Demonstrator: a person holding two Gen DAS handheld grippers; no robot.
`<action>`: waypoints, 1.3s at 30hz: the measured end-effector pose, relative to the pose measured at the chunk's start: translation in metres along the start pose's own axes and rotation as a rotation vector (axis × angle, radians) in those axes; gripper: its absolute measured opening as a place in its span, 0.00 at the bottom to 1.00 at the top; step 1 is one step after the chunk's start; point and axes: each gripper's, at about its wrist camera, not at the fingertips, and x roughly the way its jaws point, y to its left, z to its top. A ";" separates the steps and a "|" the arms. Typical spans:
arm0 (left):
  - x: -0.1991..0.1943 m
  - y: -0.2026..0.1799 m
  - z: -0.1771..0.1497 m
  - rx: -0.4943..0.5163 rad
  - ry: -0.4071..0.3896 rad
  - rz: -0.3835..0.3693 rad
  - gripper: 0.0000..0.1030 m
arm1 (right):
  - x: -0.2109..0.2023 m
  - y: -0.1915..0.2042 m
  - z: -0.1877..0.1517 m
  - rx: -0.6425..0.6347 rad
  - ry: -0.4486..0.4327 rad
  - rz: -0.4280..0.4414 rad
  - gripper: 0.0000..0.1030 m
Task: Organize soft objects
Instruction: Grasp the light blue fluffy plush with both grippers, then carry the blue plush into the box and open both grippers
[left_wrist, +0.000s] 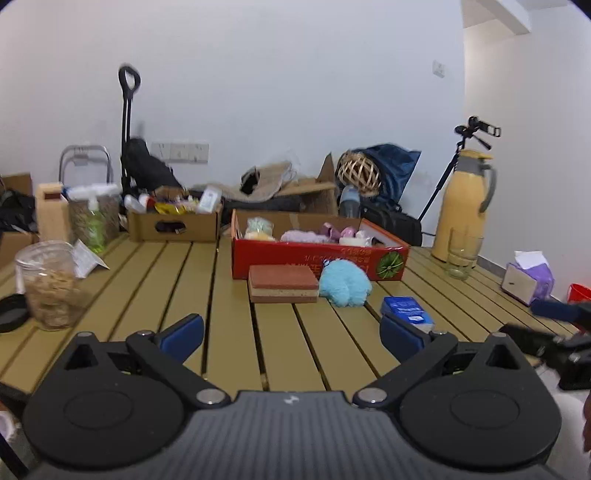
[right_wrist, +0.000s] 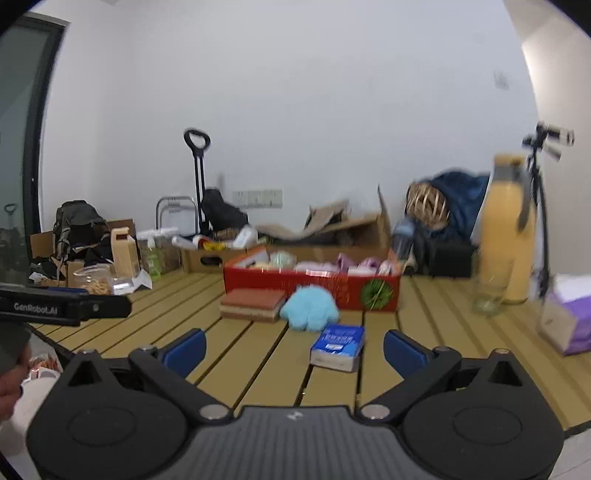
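Spanning both views, the slatted table (left_wrist: 229, 332) carries, towards its far side, a red cardboard box (left_wrist: 314, 258) already holding several pale soft items. Just in front of the box lie a brown two-layer sponge block (left_wrist: 283, 283) and, touching its right end, a light-blue plush toy (left_wrist: 345, 282). Nearer the cameras sits a blue tissue pack (right_wrist: 339, 347), apart from both. The left gripper (left_wrist: 291, 332) hovers low over the near table edge, its blue fingers (left_wrist: 184, 330) spread wide and holding nothing. The right gripper (right_wrist: 294, 350) is likewise wide open and empty, with the tissue pack lying just beyond and between its fingers (right_wrist: 402, 350). The step in hand appears to be the approach to a loose item. The next move probably calls for advancing the right gripper until its fingers straddle the pack, closing gently, then carrying it into the box.
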 end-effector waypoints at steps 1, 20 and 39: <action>0.013 0.002 0.004 -0.009 0.011 -0.013 1.00 | 0.014 -0.002 0.002 0.008 0.017 0.009 0.97; 0.290 -0.014 0.056 -0.027 0.352 -0.315 0.42 | 0.276 -0.105 0.050 0.260 0.230 0.171 0.58; 0.258 -0.022 0.078 -0.124 0.213 -0.361 0.22 | 0.266 -0.107 0.049 0.350 0.211 0.231 0.30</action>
